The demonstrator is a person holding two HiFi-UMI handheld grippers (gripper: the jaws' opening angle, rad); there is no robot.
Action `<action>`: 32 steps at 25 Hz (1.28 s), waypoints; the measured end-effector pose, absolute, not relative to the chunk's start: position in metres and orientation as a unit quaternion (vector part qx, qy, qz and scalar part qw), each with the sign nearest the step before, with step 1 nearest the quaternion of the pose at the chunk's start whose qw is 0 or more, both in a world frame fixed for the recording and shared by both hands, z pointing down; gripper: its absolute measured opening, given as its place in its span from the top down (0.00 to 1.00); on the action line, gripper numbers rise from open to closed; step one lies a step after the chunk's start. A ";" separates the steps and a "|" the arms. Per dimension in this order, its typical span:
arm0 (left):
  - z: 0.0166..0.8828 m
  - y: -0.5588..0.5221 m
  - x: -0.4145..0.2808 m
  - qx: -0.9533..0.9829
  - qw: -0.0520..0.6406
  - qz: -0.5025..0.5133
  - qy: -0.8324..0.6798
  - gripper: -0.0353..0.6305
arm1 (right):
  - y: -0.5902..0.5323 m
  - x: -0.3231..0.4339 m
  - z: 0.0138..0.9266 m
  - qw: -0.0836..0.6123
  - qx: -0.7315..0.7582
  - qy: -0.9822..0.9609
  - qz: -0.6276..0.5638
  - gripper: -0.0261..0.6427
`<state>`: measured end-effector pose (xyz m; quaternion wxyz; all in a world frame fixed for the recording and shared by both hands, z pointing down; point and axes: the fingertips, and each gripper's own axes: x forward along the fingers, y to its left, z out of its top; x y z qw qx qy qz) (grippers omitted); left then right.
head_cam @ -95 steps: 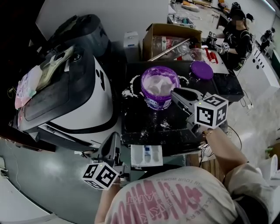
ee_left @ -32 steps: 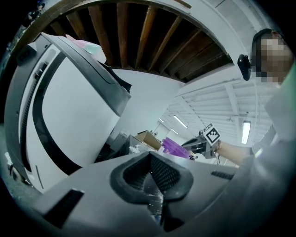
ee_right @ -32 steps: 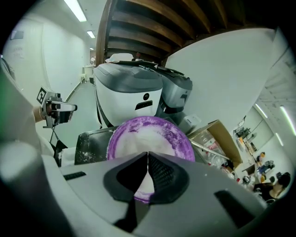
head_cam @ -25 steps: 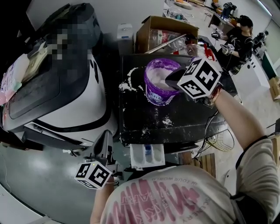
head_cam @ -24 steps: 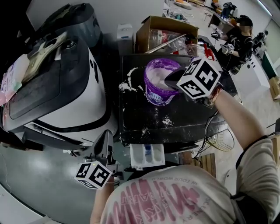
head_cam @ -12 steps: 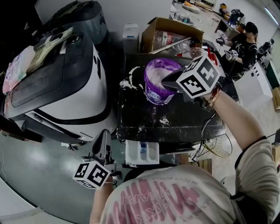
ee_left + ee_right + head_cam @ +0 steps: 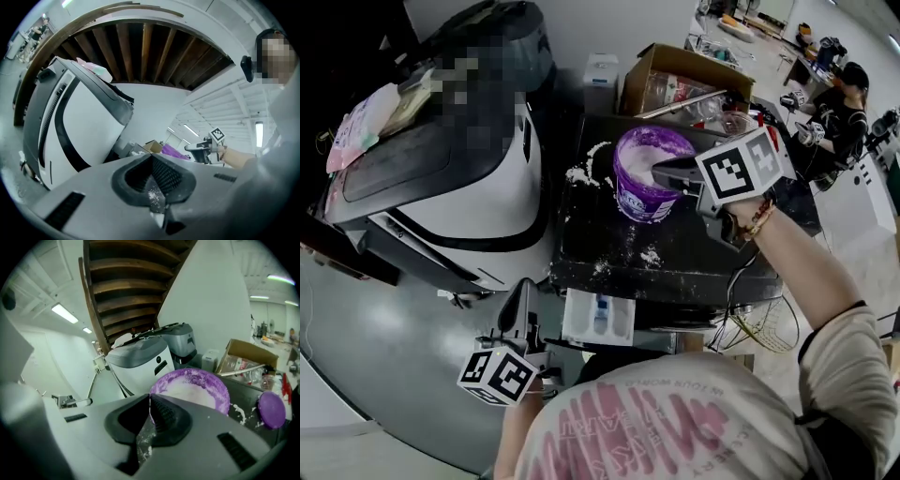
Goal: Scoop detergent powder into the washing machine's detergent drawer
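Nothing legible — the shirt print (image 7: 675, 431) and tub label (image 7: 639, 200) blur out.

I'm looking down into a lab or workshop hall, not a home. The washing machine (image 7: 478, 187) stands loose on a bare grey floor (image 7: 384, 347) with a black bench (image 7: 675, 267) to its right. A cardboard box (image 7: 675, 70) sits at the far side, strip lights (image 7: 65, 312) run overhead, and another person (image 7: 842, 108) is working at the far right.

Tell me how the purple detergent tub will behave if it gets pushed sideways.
The purple tub looks wide-based and well filled with powder, so it will probably slide rather than tip. Spilled powder on the black tabletop may let it skid easily. Since the top is open, a jolt would likely scatter more.
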<state>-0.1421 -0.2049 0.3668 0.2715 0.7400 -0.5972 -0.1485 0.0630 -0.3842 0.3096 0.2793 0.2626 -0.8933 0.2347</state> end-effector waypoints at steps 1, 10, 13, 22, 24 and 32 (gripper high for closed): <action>0.366 -0.202 -0.144 0.736 0.269 -0.152 -0.603 0.94 | -0.384 0.064 0.309 0.263 0.272 -0.893 0.245 0.95; 0.365 -0.188 -0.146 0.720 0.260 -0.153 -0.625 0.94 | -0.382 0.068 0.311 0.134 0.321 -0.883 0.315 0.94; 0.364 -0.187 -0.141 0.719 0.261 -0.155 -0.625 0.94 | -0.382 0.067 0.311 0.114 0.332 -0.879 0.324 0.94; 0.365 -0.179 -0.129 0.719 0.260 -0.153 -0.626 0.94 | -0.381 0.085 0.317 -0.025 0.384 -0.832 0.400 0.94; 0.365 -0.178 -0.128 0.718 0.260 -0.152 -0.628 0.94 | -0.379 0.089 0.320 -0.057 0.391 -0.817 0.419 0.94; 0.364 -0.168 -0.119 0.718 0.257 -0.146 -0.631 0.94 | -0.376 0.093 0.327 -0.142 0.377 -0.772 0.492 0.95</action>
